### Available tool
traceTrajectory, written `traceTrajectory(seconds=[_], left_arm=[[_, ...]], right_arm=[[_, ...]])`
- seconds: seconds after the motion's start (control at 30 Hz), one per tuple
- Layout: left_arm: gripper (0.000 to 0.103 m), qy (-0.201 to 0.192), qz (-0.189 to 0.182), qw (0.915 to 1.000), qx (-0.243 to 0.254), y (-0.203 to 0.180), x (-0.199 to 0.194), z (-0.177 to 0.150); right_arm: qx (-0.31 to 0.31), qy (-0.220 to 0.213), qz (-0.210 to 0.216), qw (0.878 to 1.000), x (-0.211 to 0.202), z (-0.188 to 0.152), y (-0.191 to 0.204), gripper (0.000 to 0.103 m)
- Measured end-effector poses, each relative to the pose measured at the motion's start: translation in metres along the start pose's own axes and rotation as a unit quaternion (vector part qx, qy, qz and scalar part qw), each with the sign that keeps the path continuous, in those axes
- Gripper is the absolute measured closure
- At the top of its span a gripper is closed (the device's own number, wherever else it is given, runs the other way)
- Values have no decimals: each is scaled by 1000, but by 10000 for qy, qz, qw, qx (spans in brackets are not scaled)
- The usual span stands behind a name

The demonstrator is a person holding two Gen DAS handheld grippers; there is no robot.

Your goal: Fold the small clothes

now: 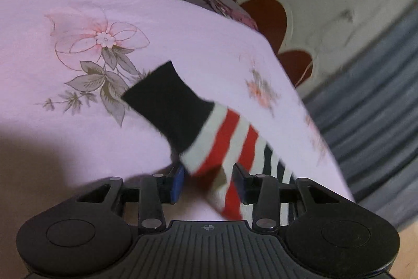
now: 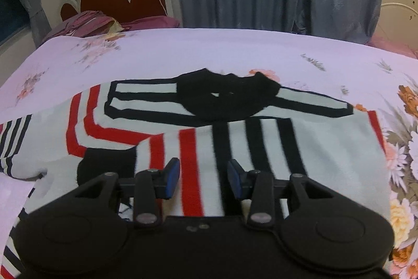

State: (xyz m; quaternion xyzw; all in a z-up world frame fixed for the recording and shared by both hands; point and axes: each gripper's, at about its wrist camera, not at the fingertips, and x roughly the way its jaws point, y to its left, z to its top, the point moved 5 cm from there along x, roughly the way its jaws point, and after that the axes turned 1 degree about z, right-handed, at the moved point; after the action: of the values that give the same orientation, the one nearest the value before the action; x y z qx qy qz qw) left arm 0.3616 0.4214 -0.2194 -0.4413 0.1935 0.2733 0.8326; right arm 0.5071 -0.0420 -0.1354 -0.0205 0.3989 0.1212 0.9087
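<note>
My left gripper (image 1: 209, 181) tilts over the pink floral bedsheet (image 1: 78, 5), jaws apart, with the black-cuffed sleeve (image 1: 169, 101) of the white knitted sweater with red and black stripes (image 2: 261, 143) passing between my fingers; whether they touch it I cannot tell. My right gripper (image 2: 203, 178) hangs low over the sweater's front, jaws wide apart, holding nothing. The sweater lies spread flat on the sheet, black collar (image 2: 224, 96) away from me.

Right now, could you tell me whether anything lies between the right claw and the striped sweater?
Nothing visible does. The right claw hangs open directly over the sweater, which lies spread on the floral bedsheet. One sleeve is folded across the sweater's front, but that is the garment itself, not an obstacle.
</note>
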Motion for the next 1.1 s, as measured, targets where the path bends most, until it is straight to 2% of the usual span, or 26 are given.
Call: traceTrajectory(seconds=[0.17, 0.2, 0.23, 0.27, 0.33, 0.4, 0.47, 0.5, 0.6, 0.67, 0.77, 0.9, 0.93, 0.97, 1.0, 1.03, 1.07, 1.1], left_arm=[[62, -15, -279, 9992, -285, 2, 23, 18], [66, 22, -386, 9989, -257, -1, 23, 16], [80, 75, -496, 9987, -94, -9, 27, 17], [98, 132, -506, 9982, 283, -23, 30, 16], [98, 104, -623, 9938, 916, -59, 28, 7], [98, 138, -980, 9830, 1545, -106, 22, -10], [98, 268, -1354, 9664, 2169, -156, 17, -38], [98, 347, -1544, 9554, 2495, -182, 13, -56], [98, 616, -2009, 9175, 3378, -252, 2, -119], [98, 846, -2239, 8893, 3898, -289, -3, -167], [98, 1359, -2426, 8544, 4390, -326, -5, -236], [98, 2083, -2364, 8083, 4974, -346, -3, -316], [98, 2275, -2328, 7930, 5149, -346, -3, -334], [93, 2302, -2264, 7840, 5303, -344, -7, -347], [74, 2254, -2310, 7781, 5388, -338, -20, -354], [65, 2262, -2469, 7779, 5317, -332, -32, -355], [54, 2285, -2617, 7863, 5109, -328, -38, -347], [54, 2250, -2628, 7952, 4980, -323, -41, -338]], right_arm=[[99, 31, -134, 9999, 1, 0, -3, 64], [119, 24, -156, 9998, 0, 0, -5, 64], [138, 6, -176, 9997, -2, 1, -7, 64], [160, -24, -193, 9997, -4, 2, -10, 64], [226, -79, -229, 9995, -6, 4, -16, 64], [337, -154, -272, 9989, -10, 5, -23, 64], [479, -218, -295, 9982, -14, 7, -32, 64], [513, -242, -306, 9979, -16, 7, -35, 64], [652, -326, -362, 9967, -24, 7, -50, 64], [784, -369, -407, 9954, -30, 5, -61, 64], [1017, -412, -450, 9929, -40, 0, -79, 64], [1194, -458, -435, 9908, -55, -8, -97, 63], [1225, -440, -414, 9906, -57, -10, -100, 60], [1267, -429, -403, 9902, -59, -11, -104, 53], [1324, -421, -387, 9895, -61, -12, -107, 49], [1393, -419, -331, 9888, -63, -14, -110, 42], [1451, -419, -227, 9883, -65, -15, -112, 42], [1484, -404, -119, 9880, -66, -16, -112, 42]])
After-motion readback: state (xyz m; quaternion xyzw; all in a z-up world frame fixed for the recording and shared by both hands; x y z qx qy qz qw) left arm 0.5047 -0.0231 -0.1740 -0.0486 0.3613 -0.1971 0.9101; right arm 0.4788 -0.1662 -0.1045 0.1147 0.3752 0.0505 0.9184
